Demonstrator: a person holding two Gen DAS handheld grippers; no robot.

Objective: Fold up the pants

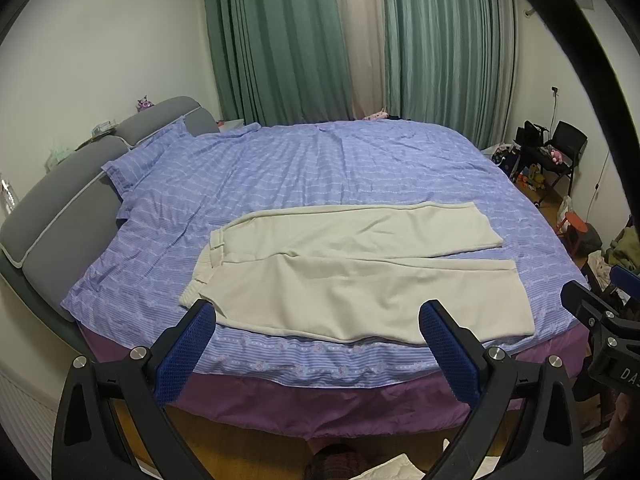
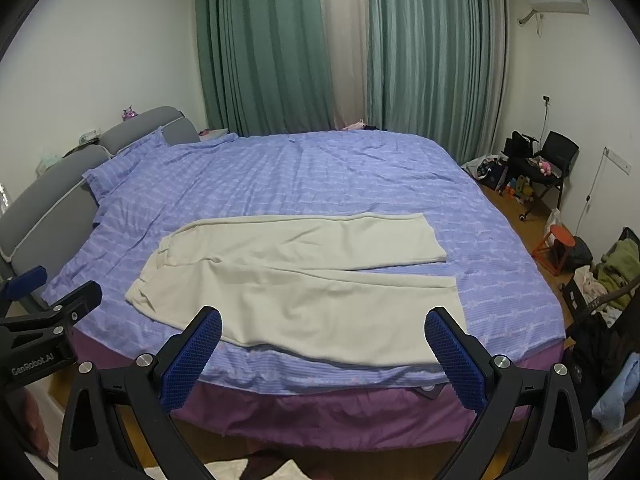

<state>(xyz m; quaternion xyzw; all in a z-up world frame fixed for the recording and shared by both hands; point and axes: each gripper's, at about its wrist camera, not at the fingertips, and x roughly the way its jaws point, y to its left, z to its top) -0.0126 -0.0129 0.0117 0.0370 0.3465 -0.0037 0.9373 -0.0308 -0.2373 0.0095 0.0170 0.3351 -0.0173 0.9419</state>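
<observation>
The room is dim and evenly lit, with a cool bluish cast in both wrist views. The curtains are drawn, with only a pale strip between the green panels; where the light comes from cannot be told. Shadows are soft and shallow, deepest under the near edge of the bed. No glare appears beyond small highlights on metal bolts. Fisheye distortion is strong: the bed bulges, walls curve, and black vignetting cuts the corners. Focus holds at centre, where creases in the pants read clearly. Detail softens toward the margins, and clutter by the chair is grainy.
</observation>
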